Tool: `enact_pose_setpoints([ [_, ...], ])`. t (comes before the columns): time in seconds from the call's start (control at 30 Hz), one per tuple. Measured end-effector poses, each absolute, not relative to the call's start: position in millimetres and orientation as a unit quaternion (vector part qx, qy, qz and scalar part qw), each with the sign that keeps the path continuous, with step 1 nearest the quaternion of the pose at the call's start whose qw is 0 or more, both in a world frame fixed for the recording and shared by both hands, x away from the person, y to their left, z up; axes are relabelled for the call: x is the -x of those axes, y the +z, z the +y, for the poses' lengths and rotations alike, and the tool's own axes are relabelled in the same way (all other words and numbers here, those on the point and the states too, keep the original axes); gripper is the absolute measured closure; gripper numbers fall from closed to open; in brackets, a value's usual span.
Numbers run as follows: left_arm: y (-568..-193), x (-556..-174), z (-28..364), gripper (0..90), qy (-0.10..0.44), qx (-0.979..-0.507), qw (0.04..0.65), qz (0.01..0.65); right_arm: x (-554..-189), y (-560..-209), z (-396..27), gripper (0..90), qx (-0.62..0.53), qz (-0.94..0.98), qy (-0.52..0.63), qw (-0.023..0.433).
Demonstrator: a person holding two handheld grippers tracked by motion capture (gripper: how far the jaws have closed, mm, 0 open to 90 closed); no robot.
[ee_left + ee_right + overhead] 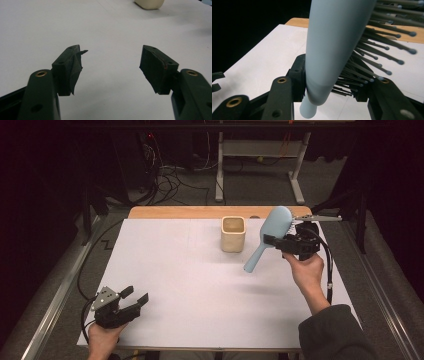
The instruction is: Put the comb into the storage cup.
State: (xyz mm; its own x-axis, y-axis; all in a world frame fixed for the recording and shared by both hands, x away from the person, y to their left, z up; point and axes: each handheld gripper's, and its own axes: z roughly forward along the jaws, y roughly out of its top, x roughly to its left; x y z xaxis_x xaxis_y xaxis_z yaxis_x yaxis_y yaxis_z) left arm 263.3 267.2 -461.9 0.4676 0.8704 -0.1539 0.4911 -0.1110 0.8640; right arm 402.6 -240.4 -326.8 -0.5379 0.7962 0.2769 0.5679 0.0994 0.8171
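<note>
Jaws of the right gripper (pixel 276 241) clamp the pale blue plastic hairbrush (pixel 268 235) near the desk's far right corner. Lower it handle-first, straight, into the cream square cup (pixel 233 233). The left gripper (pixel 136 298) rests open.

Desk (pixel 200 285) under a white sheet, its wooden far edge (pixel 175 212) bare. Grey carpet floor (pixel 250 185) beyond, with tangled cables (pixel 167 180) far left and a white frame (pixel 260 150). Room dark at both sides.
</note>
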Motion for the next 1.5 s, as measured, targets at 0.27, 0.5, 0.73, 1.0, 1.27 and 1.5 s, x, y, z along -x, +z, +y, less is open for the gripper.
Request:
enact_pose_setpoints([
  [0.27, -461.9, -263.3, 267.3, 34.5, 0.202, -0.716, 0.47, 0.475, -407.0, -321.8, -236.3, 55.9, -0.464, 0.733, 0.483, 0.12],
  [0.5, -461.7, -262.8, 267.0, 34.5, 0.203, -0.716, 0.47, 0.474, -409.1, -318.0, -234.3, 55.9, -0.464, 0.731, 0.485, 0.12],
  [0.73, -461.4, -262.0, 267.3, 34.3, 0.202, -0.717, 0.469, 0.475, -411.8, -311.6, -234.5, 55.9, -0.465, 0.728, 0.488, 0.124],
  [1.0, -461.6, -262.2, 267.0, 34.3, 0.203, -0.717, 0.468, 0.475, -415.9, -306.7, -231.0, 55.8, -0.459, 0.733, 0.487, 0.124],
  [1.27, -462.0, -263.2, 267.3, 34.0, 0.201, -0.717, 0.468, 0.476, -420.1, -303.8, -225.2, 55.8, -0.458, 0.735, 0.485, 0.121],
  [1.5, -461.8, -263.1, 267.8, 33.4, 0.203, -0.717, 0.468, 0.476, -426.2, -301.6, -221.1, 55.8, -0.459, 0.732, 0.49, 0.118],
])
